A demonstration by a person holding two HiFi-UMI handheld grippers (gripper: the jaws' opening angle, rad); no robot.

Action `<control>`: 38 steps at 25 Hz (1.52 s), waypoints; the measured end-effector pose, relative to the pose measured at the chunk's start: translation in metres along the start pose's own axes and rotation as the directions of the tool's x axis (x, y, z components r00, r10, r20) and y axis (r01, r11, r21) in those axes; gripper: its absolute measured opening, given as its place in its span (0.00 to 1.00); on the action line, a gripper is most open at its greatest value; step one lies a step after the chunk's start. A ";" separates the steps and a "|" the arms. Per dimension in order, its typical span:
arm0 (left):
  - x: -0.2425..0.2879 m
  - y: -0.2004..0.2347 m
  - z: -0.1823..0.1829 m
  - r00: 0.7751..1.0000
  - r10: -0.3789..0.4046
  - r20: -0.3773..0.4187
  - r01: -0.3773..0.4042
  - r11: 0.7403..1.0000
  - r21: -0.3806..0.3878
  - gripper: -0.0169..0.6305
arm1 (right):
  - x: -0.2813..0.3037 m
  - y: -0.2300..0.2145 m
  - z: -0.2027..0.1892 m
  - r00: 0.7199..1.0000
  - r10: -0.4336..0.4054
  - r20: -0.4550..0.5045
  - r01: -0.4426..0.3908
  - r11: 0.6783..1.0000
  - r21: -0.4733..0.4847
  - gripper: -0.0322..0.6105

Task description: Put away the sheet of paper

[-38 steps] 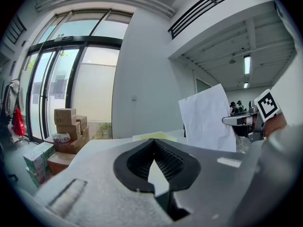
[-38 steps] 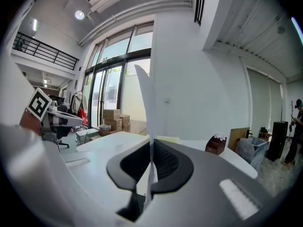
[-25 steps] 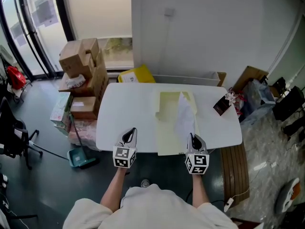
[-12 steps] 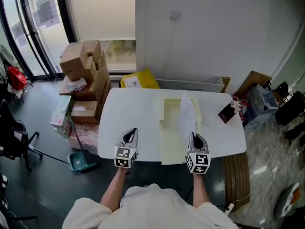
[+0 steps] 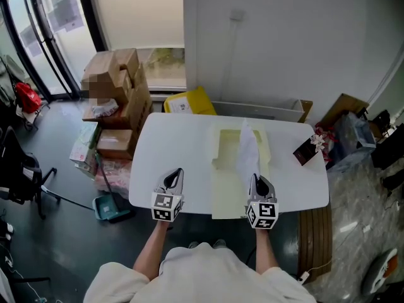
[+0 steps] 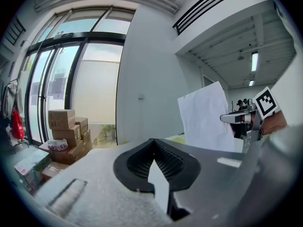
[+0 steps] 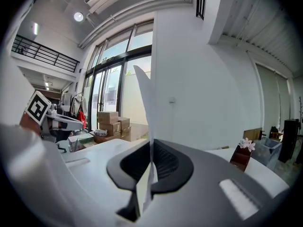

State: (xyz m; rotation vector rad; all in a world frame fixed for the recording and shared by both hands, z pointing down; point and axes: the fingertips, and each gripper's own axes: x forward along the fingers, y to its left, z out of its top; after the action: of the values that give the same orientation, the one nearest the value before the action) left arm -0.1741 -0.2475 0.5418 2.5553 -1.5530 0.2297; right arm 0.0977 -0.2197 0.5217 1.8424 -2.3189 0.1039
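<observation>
A white sheet of paper (image 5: 247, 149) stands on edge above the table, and my right gripper (image 5: 255, 180) is shut on its near end. In the right gripper view the sheet (image 7: 146, 98) rises edge-on from between the closed jaws of that gripper (image 7: 150, 143). The left gripper view shows the same sheet (image 6: 204, 112) broadside at the right. A pale yellow folder (image 5: 226, 169) lies flat on the white table (image 5: 170, 150) under the sheet. My left gripper (image 5: 173, 174) hovers over the table's near left part, its jaws (image 6: 152, 143) shut on nothing.
Stacked cardboard boxes (image 5: 117, 87) and a yellow box (image 5: 189, 101) stand beyond the table's left end. A small dark box with a flower (image 5: 306, 150) sits at the table's right edge. On the floor lie a green dustpan (image 5: 107, 208) and a wooden bench (image 5: 312, 232).
Both grippers have moved a little further in over the table's near edge. The right one still holds the sheet, which now stands over the yellow folder.
</observation>
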 end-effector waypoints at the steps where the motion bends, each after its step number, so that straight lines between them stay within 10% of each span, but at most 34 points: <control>1: 0.001 -0.002 0.001 1.000 0.005 -0.002 -0.005 1.000 0.000 0.03 | 0.002 -0.002 0.001 1.000 0.007 0.001 -0.007 1.000 0.002 0.05; 22: -0.010 -0.027 -0.026 0.998 0.017 -0.064 -0.018 1.000 -0.024 0.03 | -0.005 -0.017 -0.013 1.000 0.018 0.012 -0.020 0.960 0.280 0.05; 28: -0.018 -0.029 -0.034 0.997 0.015 -0.078 -0.017 1.000 -0.023 0.03 | -0.007 -0.027 -0.039 1.000 -0.006 -0.004 0.007 0.878 0.479 0.05; 38: -0.024 -0.028 -0.034 0.997 0.021 -0.080 -0.023 1.000 -0.020 0.03 | -0.014 -0.045 -0.073 0.999 -0.043 0.021 0.012 0.649 0.761 0.05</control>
State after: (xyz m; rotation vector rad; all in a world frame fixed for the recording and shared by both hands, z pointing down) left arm -0.1622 -0.2073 0.5694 2.4825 -1.5472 0.3122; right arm 0.1510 -0.2050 0.5883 2.2000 -2.4638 1.2421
